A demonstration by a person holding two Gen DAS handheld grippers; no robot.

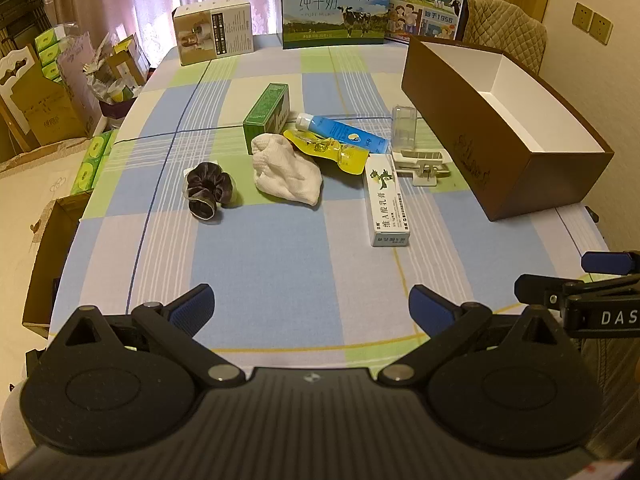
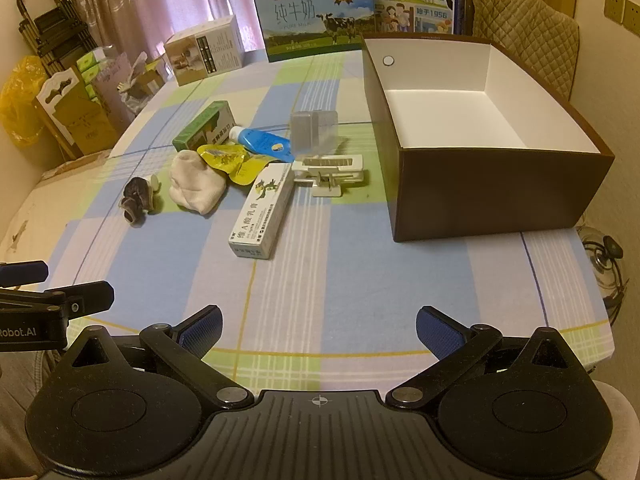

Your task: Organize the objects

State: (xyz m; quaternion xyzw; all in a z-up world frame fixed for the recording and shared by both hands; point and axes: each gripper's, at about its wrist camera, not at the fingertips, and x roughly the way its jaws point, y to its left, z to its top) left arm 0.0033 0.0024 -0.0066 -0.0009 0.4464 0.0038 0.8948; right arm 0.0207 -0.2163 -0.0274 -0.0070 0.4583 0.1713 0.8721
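Loose items lie mid-table on a checked cloth: a dark scrunchie [image 1: 209,192] [image 2: 137,200], a white cloth [image 1: 287,169] [image 2: 195,186], a green box [image 1: 267,116] [image 2: 205,126], a blue tube [image 1: 344,132] [image 2: 262,142], a yellow pouch [image 1: 326,150] [image 2: 230,162], a white ointment box [image 1: 386,204] [image 2: 262,212], a white clip [image 1: 422,162] [image 2: 330,172] and a clear plastic case [image 1: 404,126] [image 2: 314,128]. An open brown box [image 1: 472,148] [image 2: 496,192] with a white, empty inside stands to the right. My left gripper [image 1: 311,302] and right gripper [image 2: 319,330] hover open over the near edge, holding nothing.
Two milk cartons [image 1: 334,8] [image 2: 316,16] and a small printed box [image 1: 214,28] [image 2: 204,50] stand along the far edge of the table. A padded chair back [image 2: 524,32] is behind the brown box. Cardboard boxes and bags [image 1: 52,92] crowd the floor at left.
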